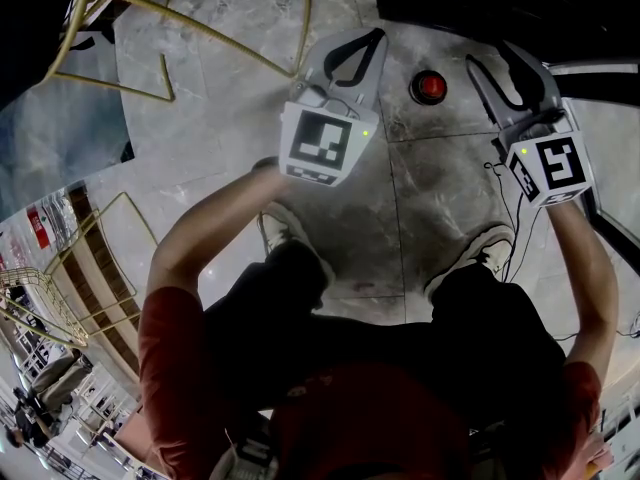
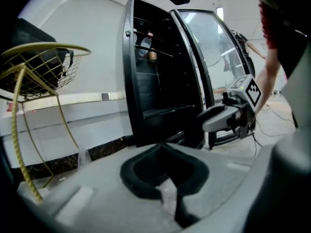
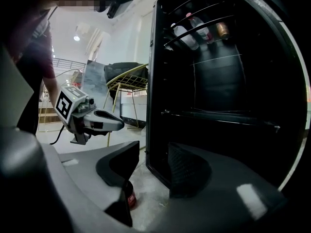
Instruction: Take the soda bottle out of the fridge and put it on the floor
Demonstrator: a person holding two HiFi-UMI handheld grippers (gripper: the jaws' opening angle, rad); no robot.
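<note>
A: First, the left gripper (image 2: pixel 163 147)?

B: Pressed together at the tips, pinching nothing. Aimed at a tall black fridge (image 2: pixel 150 81), glass door (image 2: pixel 214 47) swung wide open.

A: And the right gripper (image 3: pixel 154 152)?

B: Spread partway, a clear gap between the jaws, neither pad pressing on anything. Pointed into the dark lower part of the fridge.

A: Whereabouts of the dark soda bottle with a red cap (image 1: pixel 429 87)?

B: Out of the fridge. Upright on the grey marbled tile floor (image 1: pixel 250 68), close to the floor's edge along the fridge base. From the head view, between the two grippers, nearer the right one, apart from both. In the right gripper view, low down and half hidden behind that gripper's left jaw, only a strip of red label showing.

A: Anything inside the fridge?

B: High up, a couple of clear plastic bottles (image 3: pixel 186 37) lying tilted, plus a copper-coloured can (image 3: pixel 222 29) beside them. Lower compartments too dark to tell.

A: Farther out?

B: Off to the left, a gold metal-frame chair with a wire-mesh seat (image 2: pixel 65 72), well apart from the bottle. Behind the bottle, a pair of pale shoes (image 1: pixel 285 230) planted on the floor. By the right shoe, thin black cable (image 1: pixel 517 218) trailing across the tiles.
</note>
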